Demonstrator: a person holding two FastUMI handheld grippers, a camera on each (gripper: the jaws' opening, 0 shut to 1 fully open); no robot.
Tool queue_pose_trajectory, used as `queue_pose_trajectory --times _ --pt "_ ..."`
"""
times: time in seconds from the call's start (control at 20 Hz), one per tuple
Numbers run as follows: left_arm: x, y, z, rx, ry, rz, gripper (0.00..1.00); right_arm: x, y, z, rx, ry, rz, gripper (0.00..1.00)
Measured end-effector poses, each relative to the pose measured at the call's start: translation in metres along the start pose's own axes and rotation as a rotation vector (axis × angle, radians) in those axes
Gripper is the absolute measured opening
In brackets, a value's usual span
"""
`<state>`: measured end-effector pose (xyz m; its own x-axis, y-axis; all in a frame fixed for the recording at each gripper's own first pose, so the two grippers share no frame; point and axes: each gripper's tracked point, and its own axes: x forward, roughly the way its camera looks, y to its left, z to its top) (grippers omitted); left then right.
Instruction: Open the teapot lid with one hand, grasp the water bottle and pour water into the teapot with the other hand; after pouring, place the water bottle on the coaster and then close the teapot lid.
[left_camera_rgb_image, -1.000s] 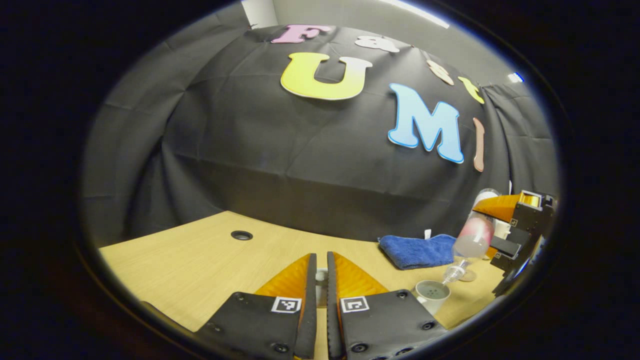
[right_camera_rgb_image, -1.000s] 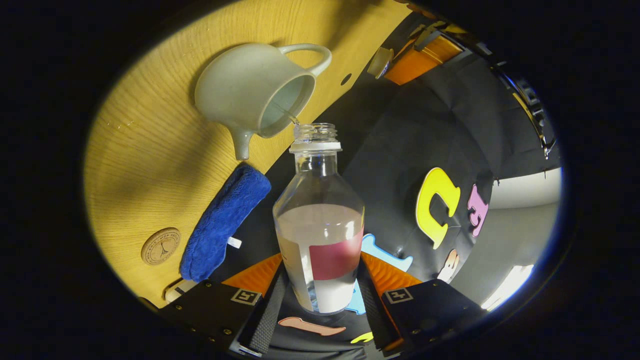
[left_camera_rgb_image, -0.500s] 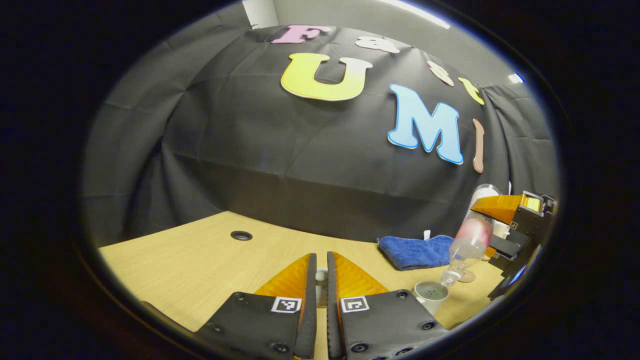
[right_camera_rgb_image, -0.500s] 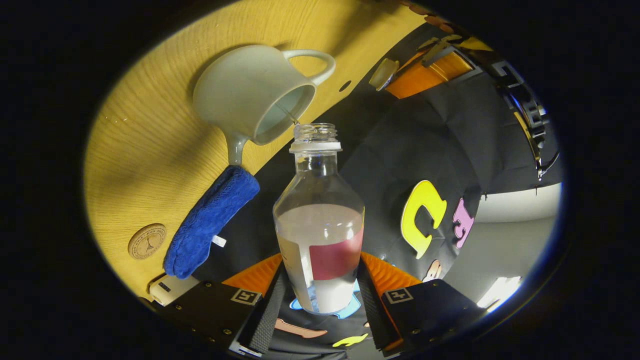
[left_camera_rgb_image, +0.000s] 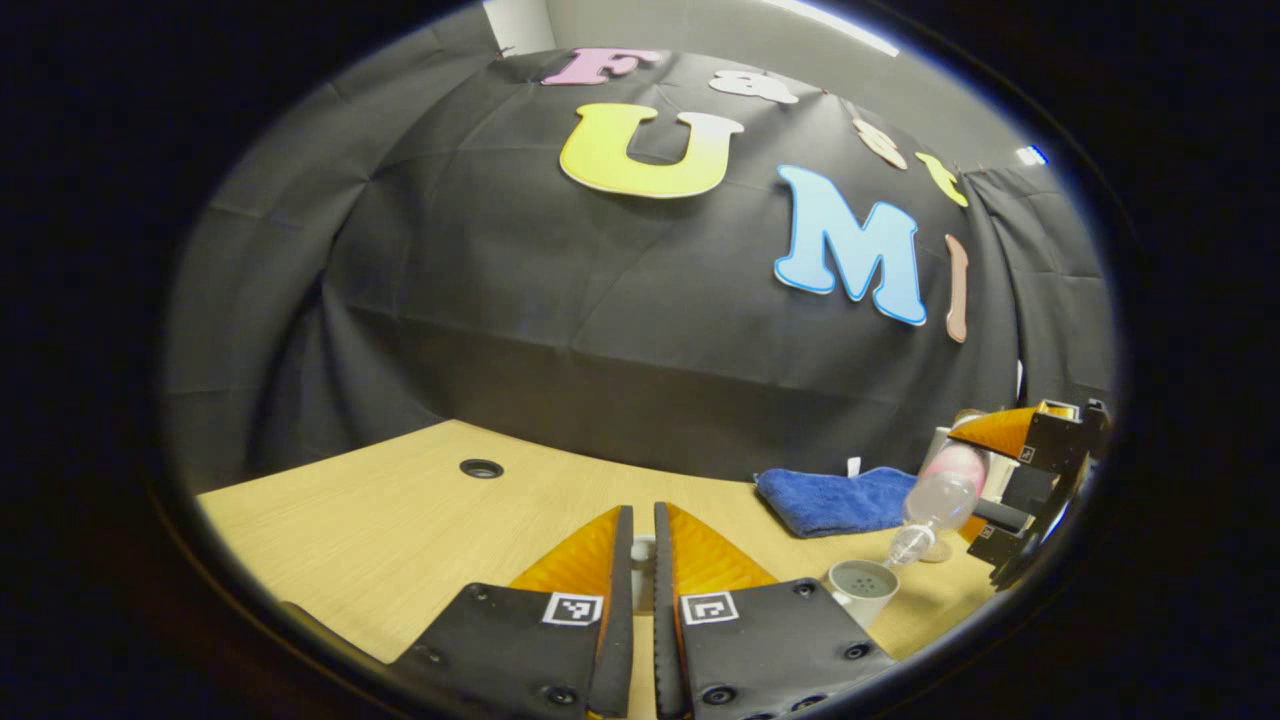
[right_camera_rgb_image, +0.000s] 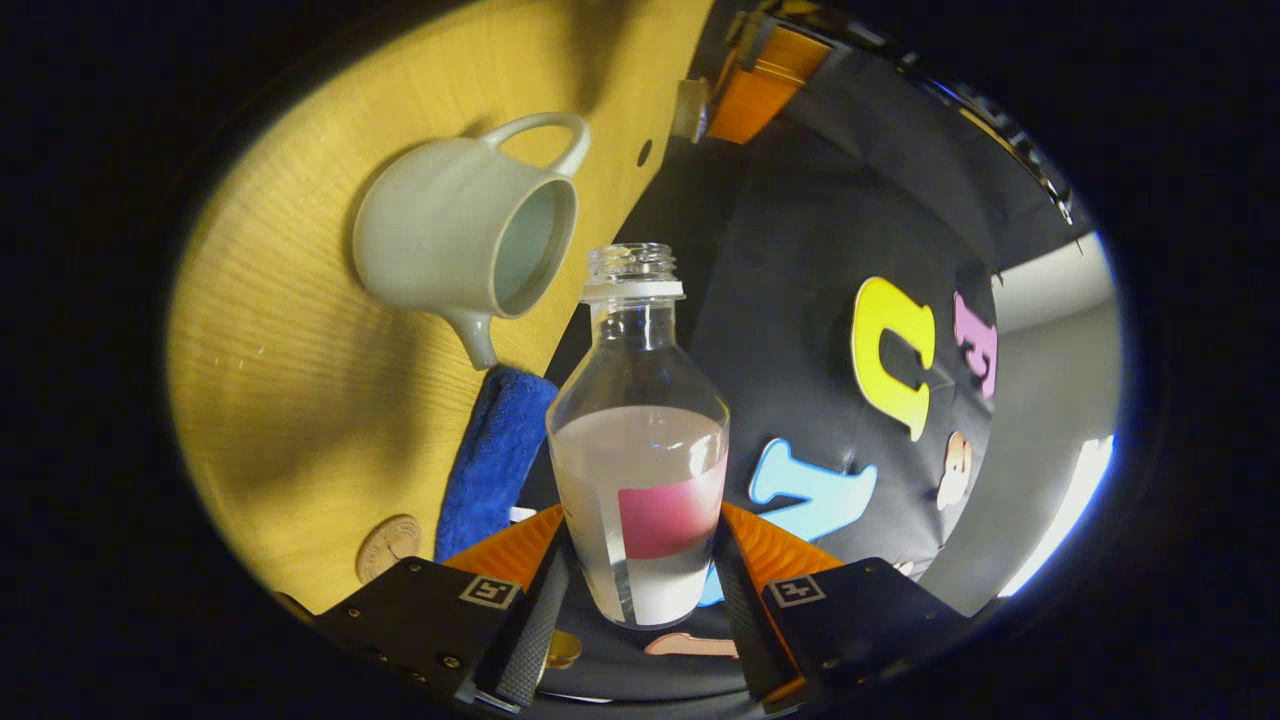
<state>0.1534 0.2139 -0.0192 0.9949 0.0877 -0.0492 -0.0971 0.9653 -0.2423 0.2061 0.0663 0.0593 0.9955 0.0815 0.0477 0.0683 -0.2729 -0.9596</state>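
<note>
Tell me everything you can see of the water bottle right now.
The water bottle is clear plastic with a ribbed, uncapped neck, a red-and-white label and roughly half its water left. The right tongs clamp its lower body, both fingers pressing on it. It is tilted with its open mouth beside the lidless teapot, and no stream is visible. It also shows at the left gripper view's right edge.

Recording booth, not a home: black cloth wall (left_camera_rgb_image: 560, 300) draped behind a light wood counter (left_camera_rgb_image: 400, 520) with a cable hole (left_camera_rgb_image: 481, 468).
</note>
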Motion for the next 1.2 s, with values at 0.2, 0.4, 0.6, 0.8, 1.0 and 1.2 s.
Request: queue_pose_trajectory --times 0.2,0.4,0.6,0.8,1.0,1.2 --pt "0.000 -0.001 0.000 -0.003 0.003 -0.006 0.16 -0.003 0.022 -0.005 0.266 0.035 0.075 0.75" --pt "-0.001 -0.006 0.003 0.001 -0.006 -0.016 0.16 -0.004 0.038 -0.016 0.513 0.074 0.141 0.75" --pt "-0.002 -0.014 0.004 0.020 -0.009 -0.031 0.16 0.001 0.043 -0.035 0.803 0.128 0.190 0.75" --pt "0.001 -0.022 -0.002 0.045 0.005 -0.046 0.16 0.004 0.050 -0.056 1.116 0.163 0.215 0.75" --pt "0.001 -0.027 -0.002 0.056 0.006 -0.059 0.16 0.014 0.068 -0.071 1.400 0.206 0.265 0.75" --pt "0.001 -0.030 0.001 0.058 0.000 -0.067 0.16 0.025 0.077 -0.076 1.594 0.233 0.260 0.75"
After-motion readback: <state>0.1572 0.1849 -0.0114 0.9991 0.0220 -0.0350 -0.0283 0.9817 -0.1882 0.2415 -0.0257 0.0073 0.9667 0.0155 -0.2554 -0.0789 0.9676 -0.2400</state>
